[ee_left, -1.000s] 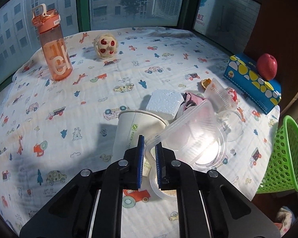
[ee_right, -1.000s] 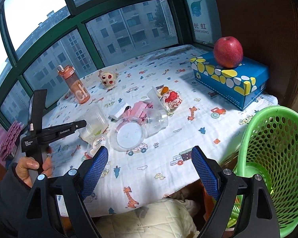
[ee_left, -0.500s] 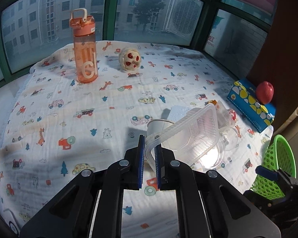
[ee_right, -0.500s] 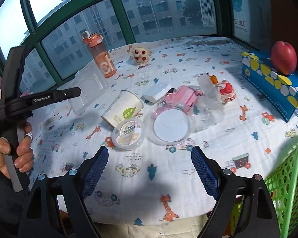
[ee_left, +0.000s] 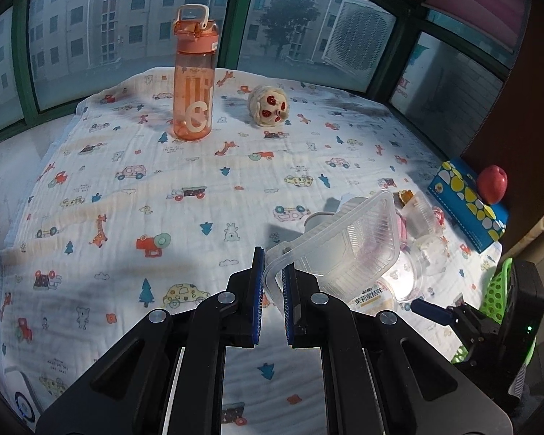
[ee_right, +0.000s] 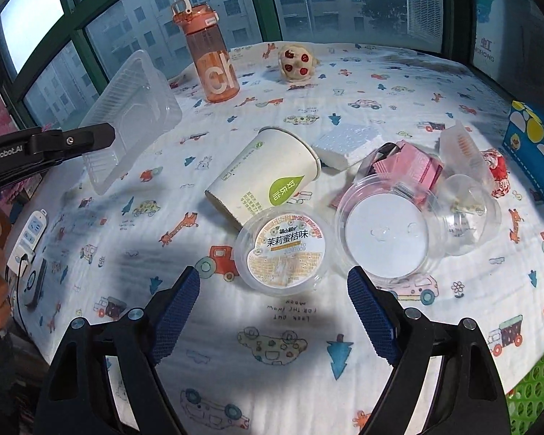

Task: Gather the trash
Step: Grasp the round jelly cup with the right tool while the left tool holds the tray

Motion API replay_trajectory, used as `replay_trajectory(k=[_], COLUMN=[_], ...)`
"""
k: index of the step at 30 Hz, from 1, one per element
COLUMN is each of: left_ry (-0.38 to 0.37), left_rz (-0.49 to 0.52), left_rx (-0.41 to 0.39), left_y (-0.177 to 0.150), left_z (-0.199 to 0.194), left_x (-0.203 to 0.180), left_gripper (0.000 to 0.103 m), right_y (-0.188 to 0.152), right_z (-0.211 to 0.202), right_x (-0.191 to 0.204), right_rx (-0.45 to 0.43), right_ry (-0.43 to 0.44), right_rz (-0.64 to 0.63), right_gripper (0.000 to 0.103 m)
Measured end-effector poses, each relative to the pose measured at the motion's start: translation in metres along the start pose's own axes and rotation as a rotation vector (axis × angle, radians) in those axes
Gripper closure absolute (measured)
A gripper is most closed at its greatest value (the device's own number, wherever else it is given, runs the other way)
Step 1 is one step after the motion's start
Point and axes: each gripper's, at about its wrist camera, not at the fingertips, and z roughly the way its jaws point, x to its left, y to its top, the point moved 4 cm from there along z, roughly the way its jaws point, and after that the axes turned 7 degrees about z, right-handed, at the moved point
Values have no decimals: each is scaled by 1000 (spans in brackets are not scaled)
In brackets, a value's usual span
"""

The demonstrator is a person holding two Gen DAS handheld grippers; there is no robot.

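Right wrist view is showing the right gripper with jaws wide and empty, closing a little just now, hanging just before a sealed pudding cup. Beyond it are lying a paper cup, a round clear lid and pink wrappers, all not collected. To its left, the left gripper is holding a clear plastic tray by the rim, lifted off the worktop. The green basket is cut off at the corner, so its contents I cannot tell.
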Motion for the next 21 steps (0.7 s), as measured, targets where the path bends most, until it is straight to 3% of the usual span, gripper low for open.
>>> replay_trajectory(k=[10,21], left_ry=[-14,-21], left_rz=[-21,-27], left_rx=[12,20], left_y=[-4,-7], left_z=[6,10], left_x=[7,8], left_gripper=[95,95], right_y=[5,7], right_z=[25,30], right_x=[3,-2], right_rx=[18,26], right_ry=[-78,-87], right_rz=[-25,-14], right_gripper=[28,29])
